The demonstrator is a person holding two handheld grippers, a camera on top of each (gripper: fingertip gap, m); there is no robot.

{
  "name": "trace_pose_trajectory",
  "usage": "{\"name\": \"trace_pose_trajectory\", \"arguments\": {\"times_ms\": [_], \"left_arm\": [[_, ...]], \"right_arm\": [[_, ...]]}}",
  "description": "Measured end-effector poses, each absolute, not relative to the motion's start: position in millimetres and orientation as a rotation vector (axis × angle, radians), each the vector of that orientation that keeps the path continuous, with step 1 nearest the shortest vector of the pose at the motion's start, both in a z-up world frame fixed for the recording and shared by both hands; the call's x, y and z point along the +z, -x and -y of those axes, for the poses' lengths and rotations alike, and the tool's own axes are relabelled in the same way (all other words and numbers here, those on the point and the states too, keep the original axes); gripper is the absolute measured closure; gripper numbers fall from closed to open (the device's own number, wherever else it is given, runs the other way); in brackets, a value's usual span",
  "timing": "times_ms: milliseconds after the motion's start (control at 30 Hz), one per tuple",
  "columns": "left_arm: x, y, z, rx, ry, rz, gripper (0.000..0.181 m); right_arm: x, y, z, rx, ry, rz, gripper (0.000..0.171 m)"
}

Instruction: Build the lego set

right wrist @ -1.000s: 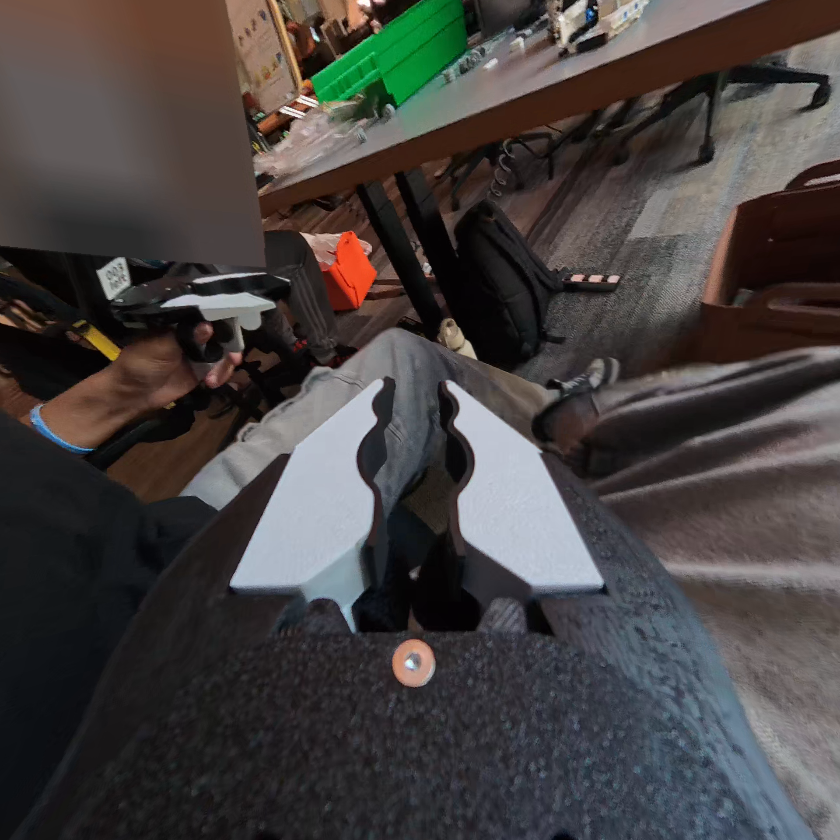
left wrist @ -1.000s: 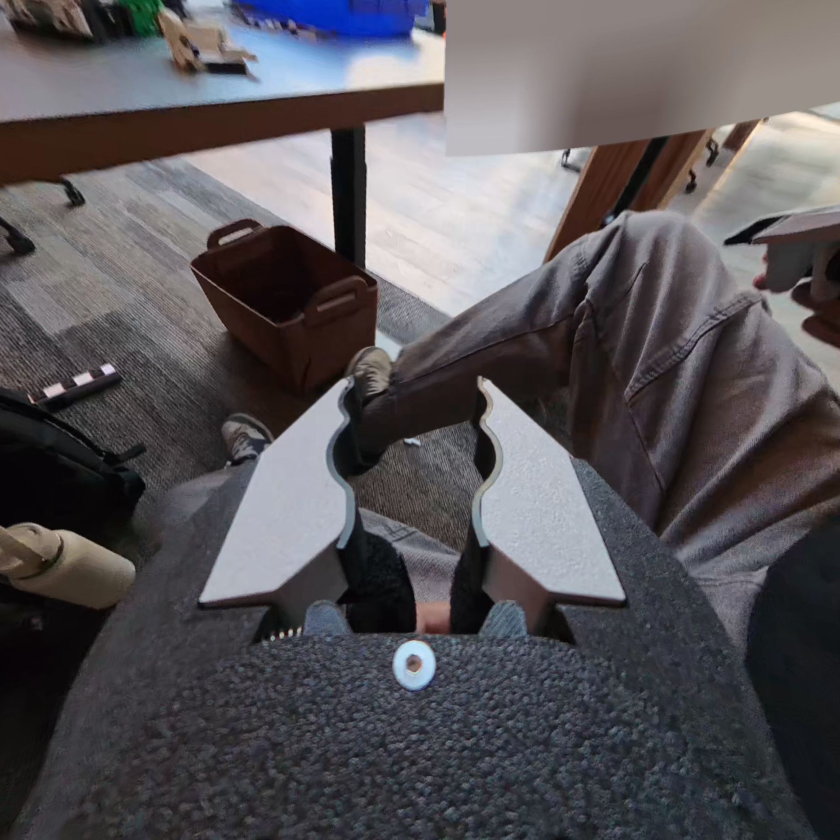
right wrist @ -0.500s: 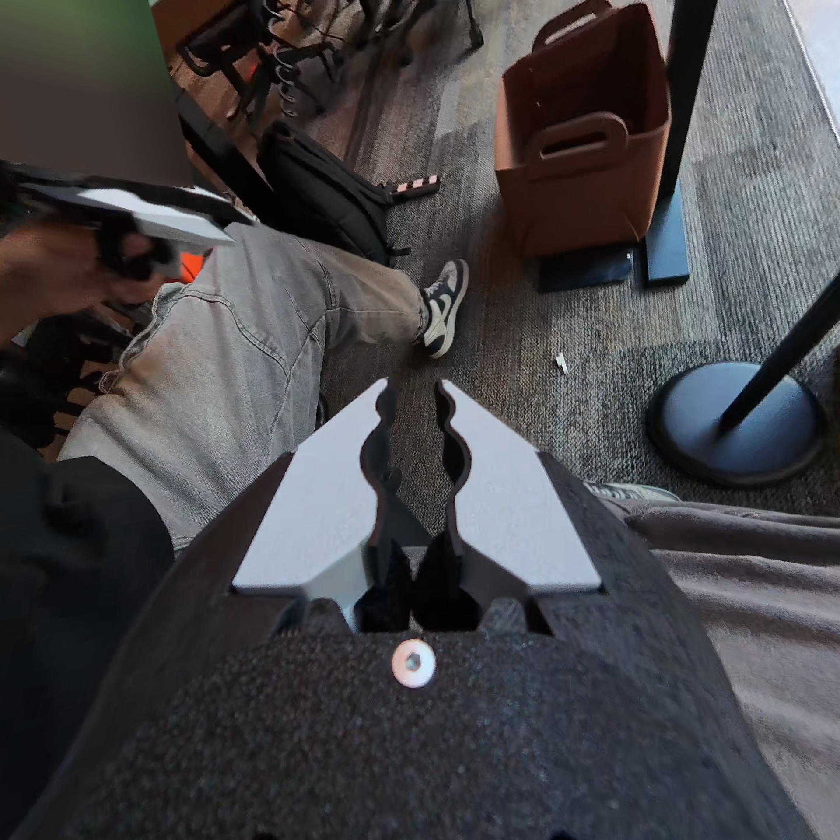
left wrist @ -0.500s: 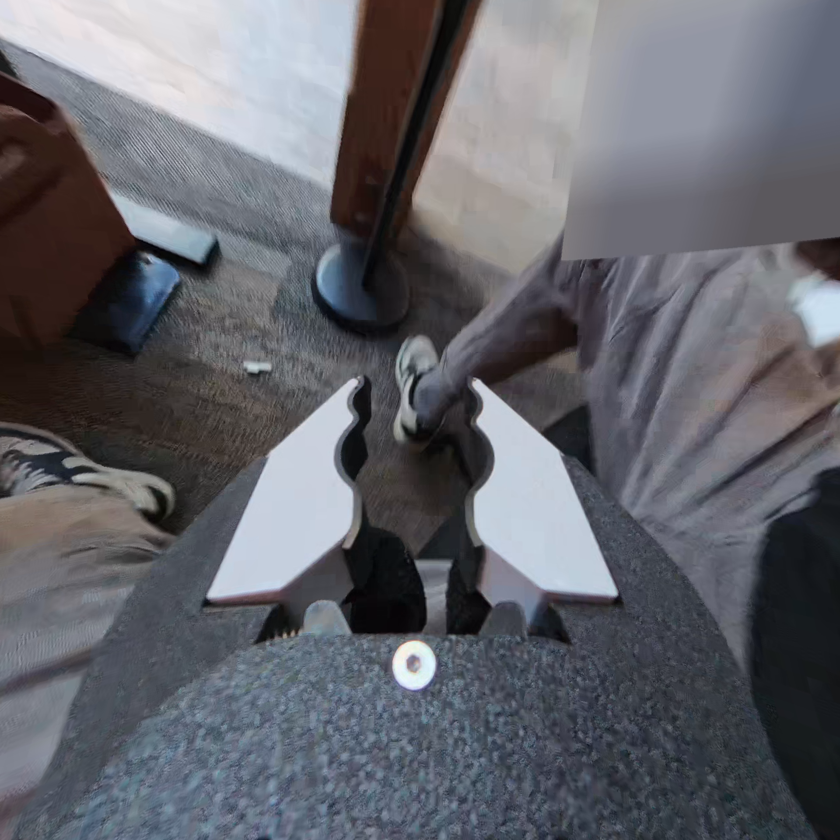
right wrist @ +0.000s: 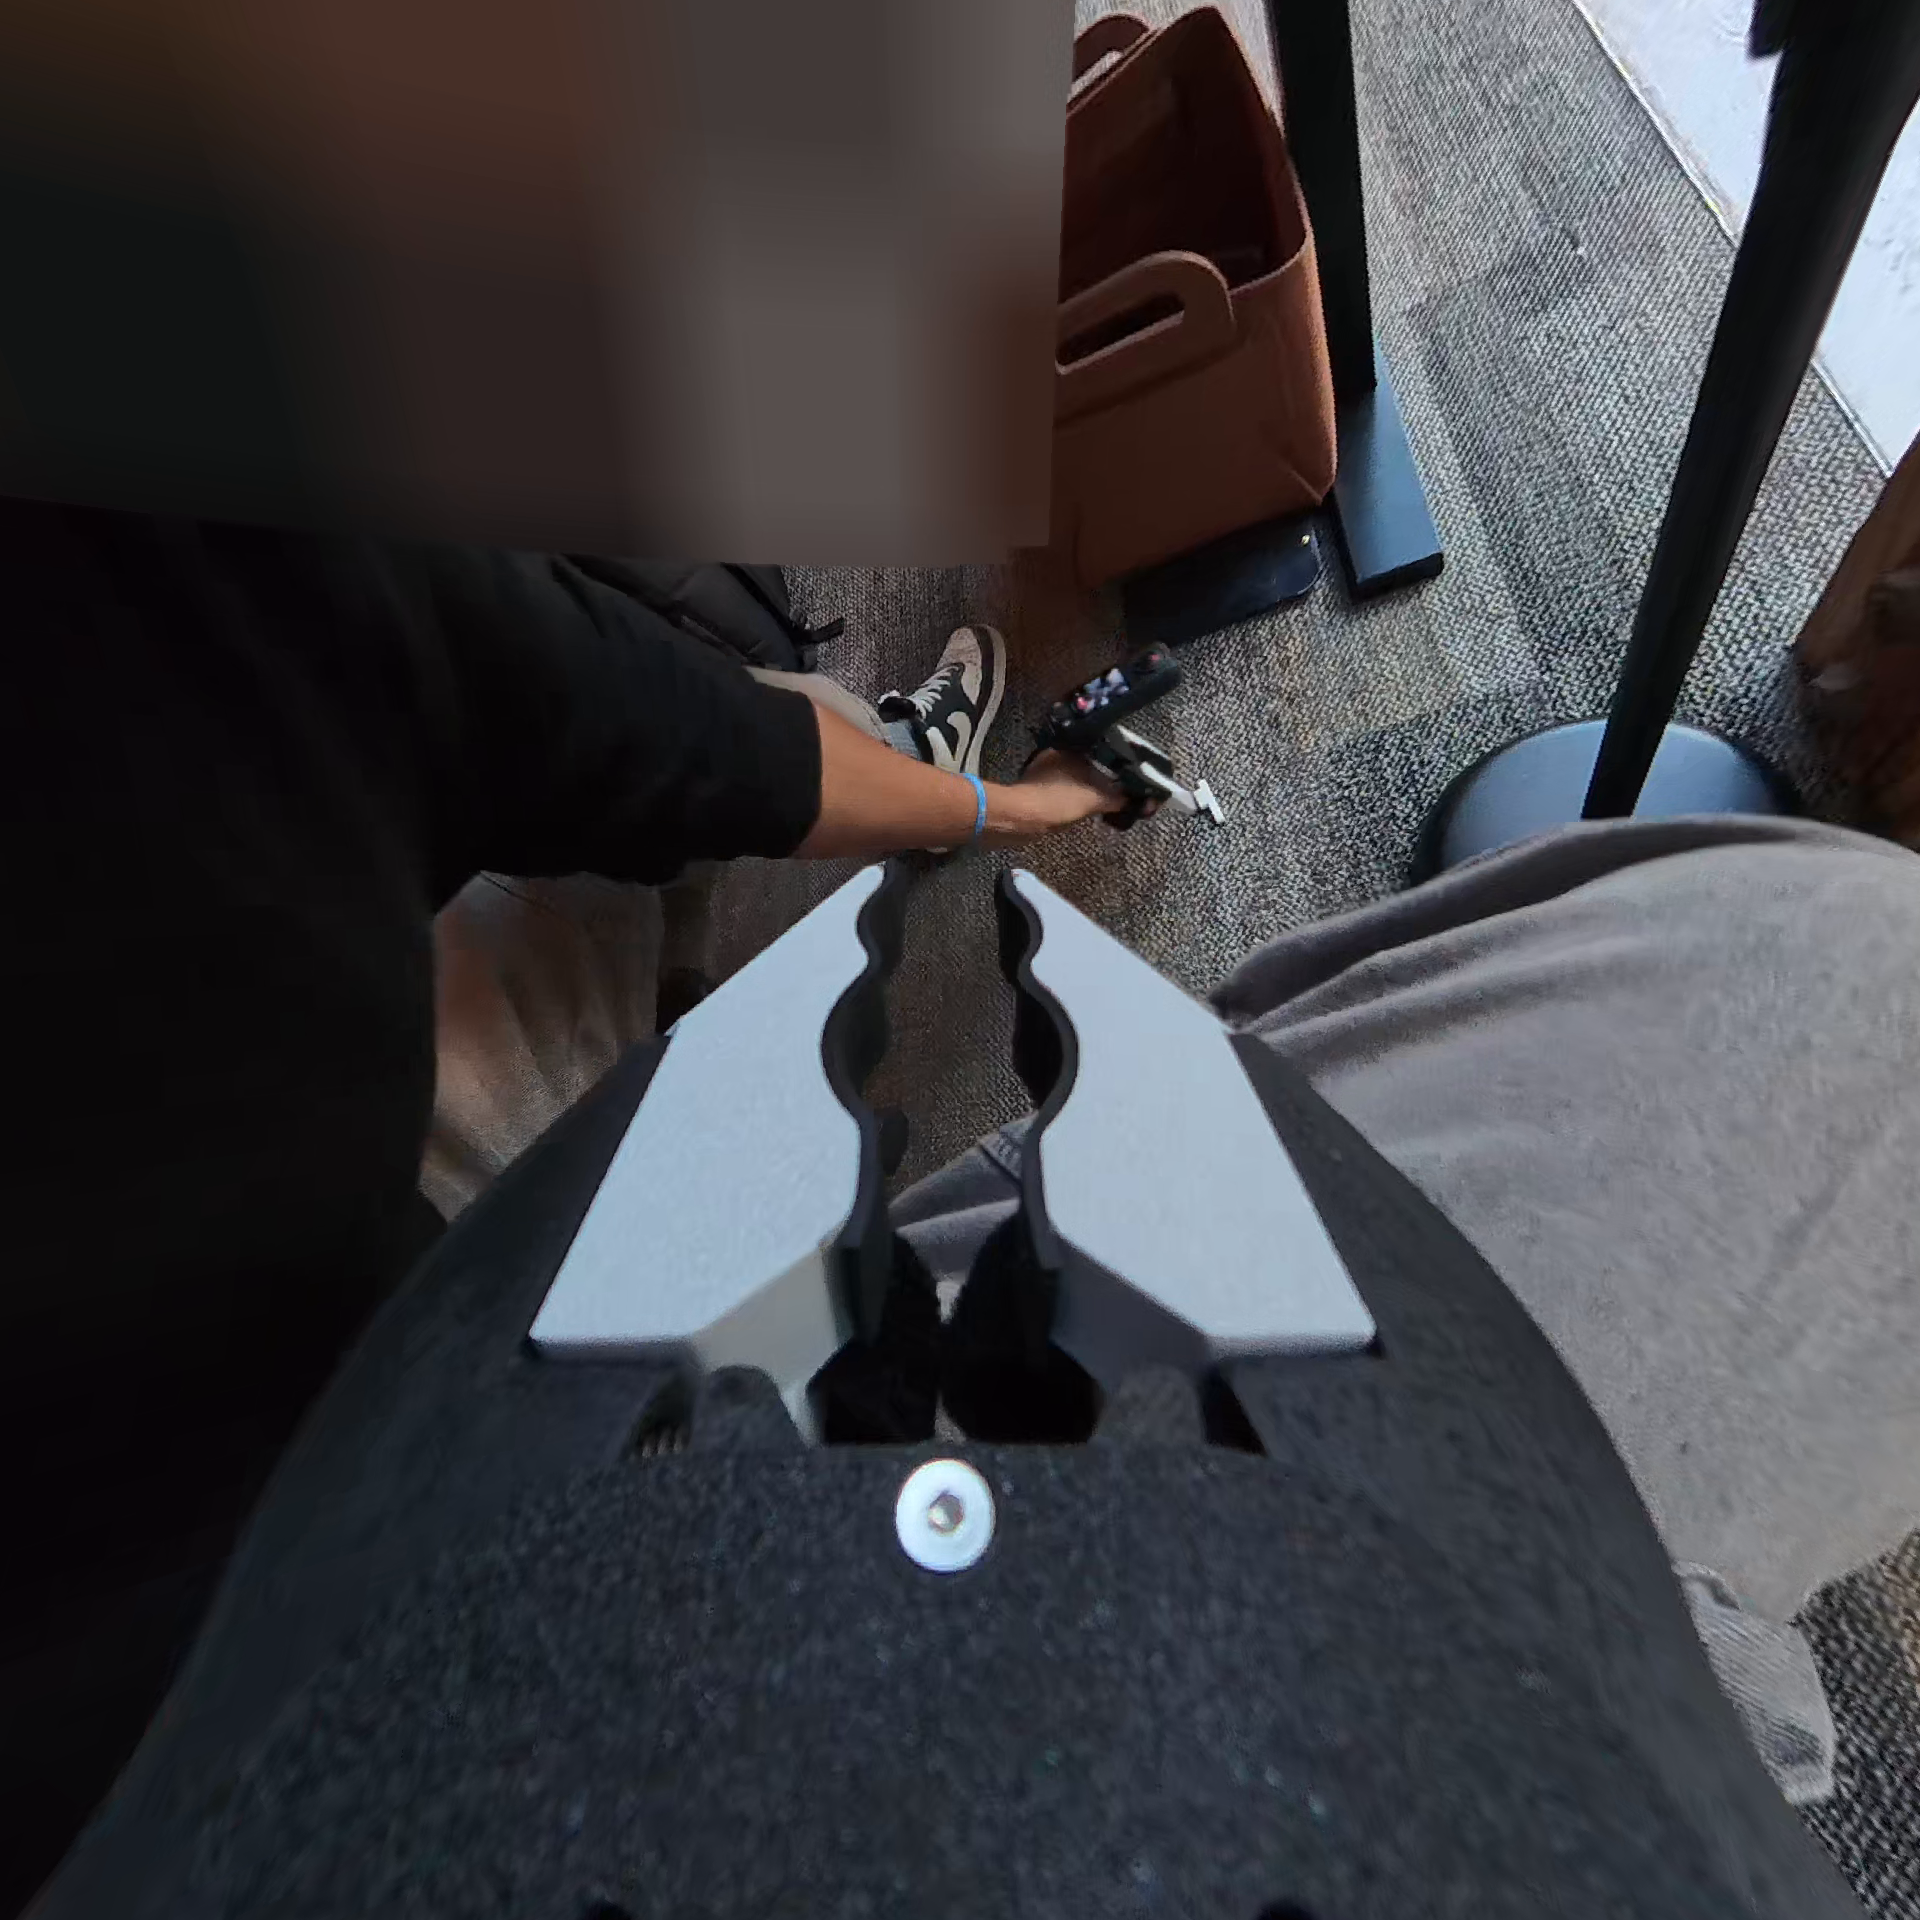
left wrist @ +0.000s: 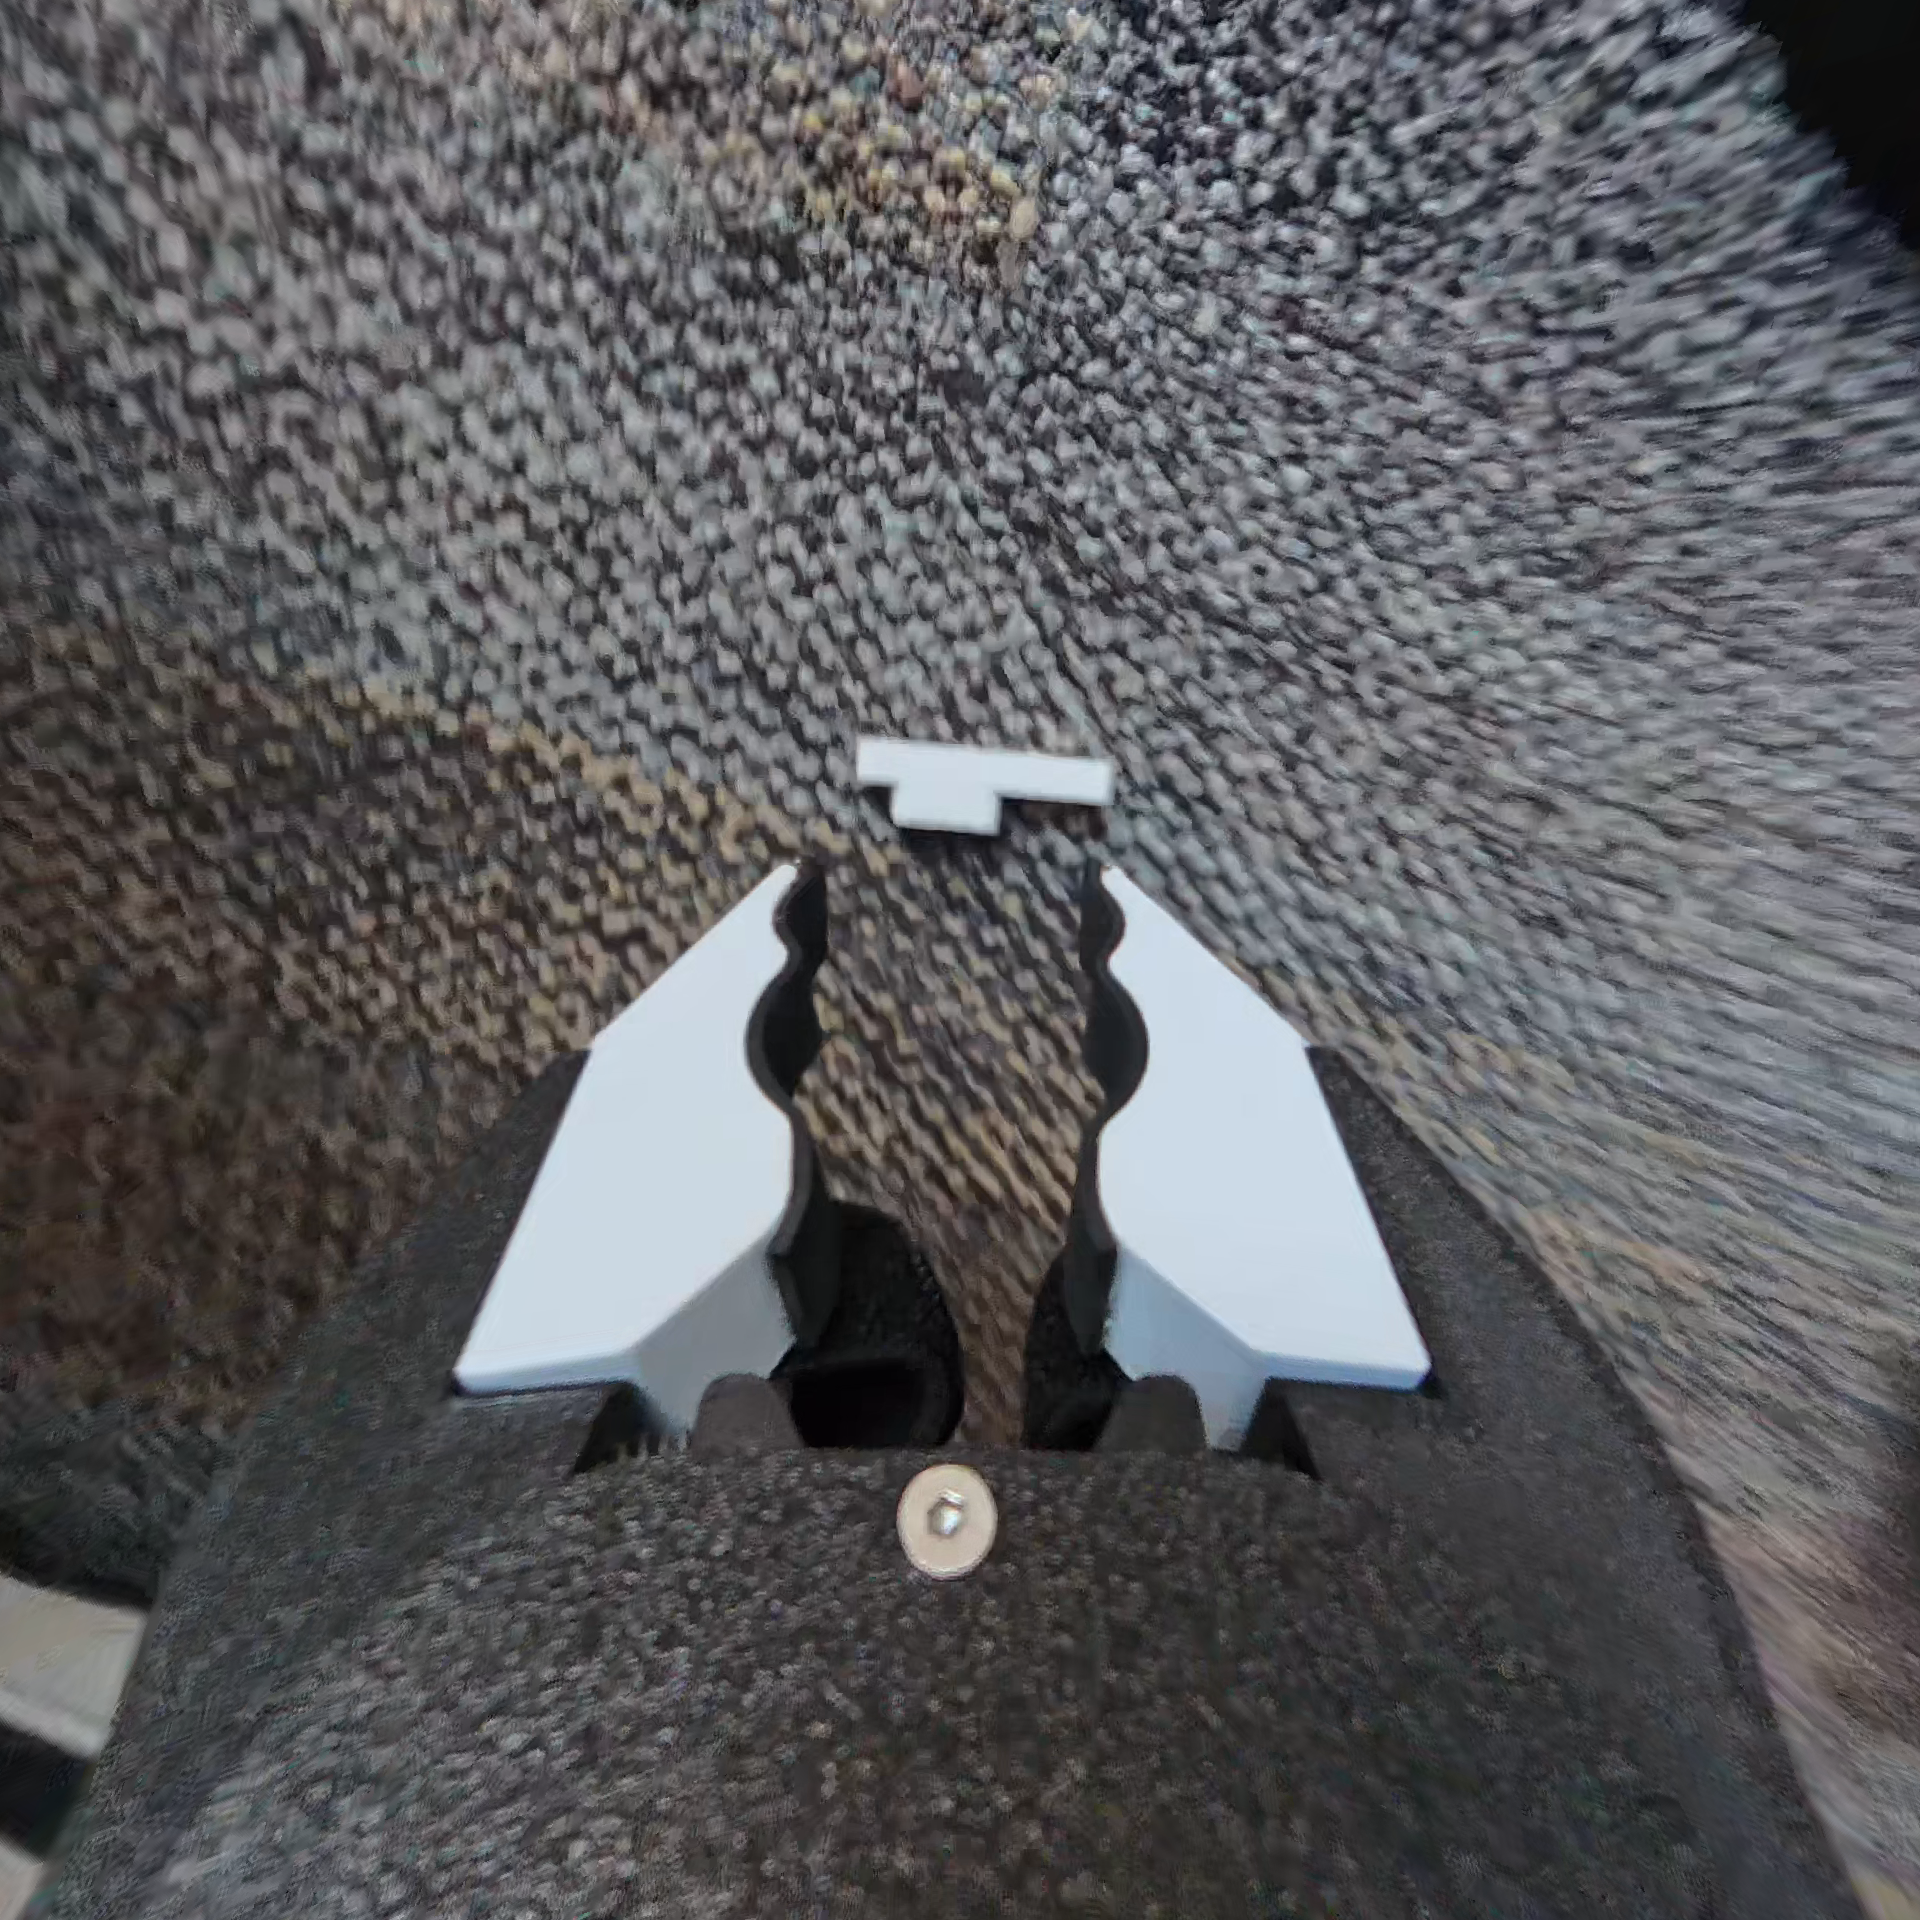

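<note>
- We see a small white lego piece [left wrist: 982, 787] lying on the grey carpet [left wrist: 1351, 468], in the middle of the left wrist view, just above the fingertips.
- The left gripper [left wrist: 951, 883] points down at the carpet; its jaws stand apart with a clear gap and hold nothing, and the piece lies just beyond the tips.
- In the right wrist view the left gripper [right wrist: 1127, 764] shows far off, right of centre; a hand [right wrist: 1060, 800] holds it low by the floor, the arm stretched out in a black sleeve [right wrist: 623, 748].
- The right gripper [right wrist: 951, 883] is held above the lap, jaws a little apart and empty.
- A brown bag [right wrist: 1184, 343] stands at the upper middle, a shoe [right wrist: 956, 691] near the centre.
</note>
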State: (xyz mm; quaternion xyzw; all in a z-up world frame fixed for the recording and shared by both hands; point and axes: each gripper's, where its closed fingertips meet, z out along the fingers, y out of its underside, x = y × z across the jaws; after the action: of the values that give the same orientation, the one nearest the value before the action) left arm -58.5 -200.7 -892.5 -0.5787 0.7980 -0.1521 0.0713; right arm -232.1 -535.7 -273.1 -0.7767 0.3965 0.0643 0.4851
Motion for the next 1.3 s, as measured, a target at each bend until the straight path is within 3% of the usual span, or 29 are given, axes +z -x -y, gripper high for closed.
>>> {"name": "trace_pose_trajectory", "arguments": {"times_ms": [267, 333, 367, 600, 767, 900, 1033, 1167, 1300], "left_arm": [[-919.3, 46.1, 214.7, -0.542, 1.617, -2.430, 0.134], [-916.6, 50.2, 215.5, -0.589, 1.618, -2.451, 0.143], [-917.5, 54.6, 216.3, -0.594, 1.597, -2.490, 0.158], [-920.8, 58.1, 215.4, -0.619, 1.522, -2.543, 0.158], [-880.1, 47.9, 222.4, -0.722, 1.510, -2.443, 0.158], [-755.0, 21.3, 254.8, -0.957, 1.358, -2.361, 0.158], [-557.5, 7.7, 309.2, -1.208, 0.973, -2.319, 0.158], [-352.6, 63.1, 334.4, -1.363, 0.510, -2.191, 0.159], [-216.8, 125.6, 310.4, -1.346, 0.301, -1.999, 0.159]], "right_arm": [[-312.0, 222.5, 535.6, 0.170, 2.006, -1.007, 0.155], [-310.8, 216.6, 534.3, 0.184, 1.981, -1.024, 0.155], [-308.3, 213.9, 532.9, 0.195, 1.960, -1.031, 0.155], [-307.5, 213.3, 524.0, 0.201, 1.970, -1.009, 0.155], [-310.1, 214.4, 514.5, 0.202, 2.012, -0.962, 0.156], [-306.2, 205.1, 492.9, 0.165, 2.059, -0.878, 0.155], [-286.4, 195.9, 445.3, 0.128, 2.113, -0.731, 0.155], [-227.2, 173.6, 381.9, 0.073, 1.993, -0.656, 0.156], [-166.5, 158.8, 330.7, 0.125, 1.984, -0.580, 0.145]]}}
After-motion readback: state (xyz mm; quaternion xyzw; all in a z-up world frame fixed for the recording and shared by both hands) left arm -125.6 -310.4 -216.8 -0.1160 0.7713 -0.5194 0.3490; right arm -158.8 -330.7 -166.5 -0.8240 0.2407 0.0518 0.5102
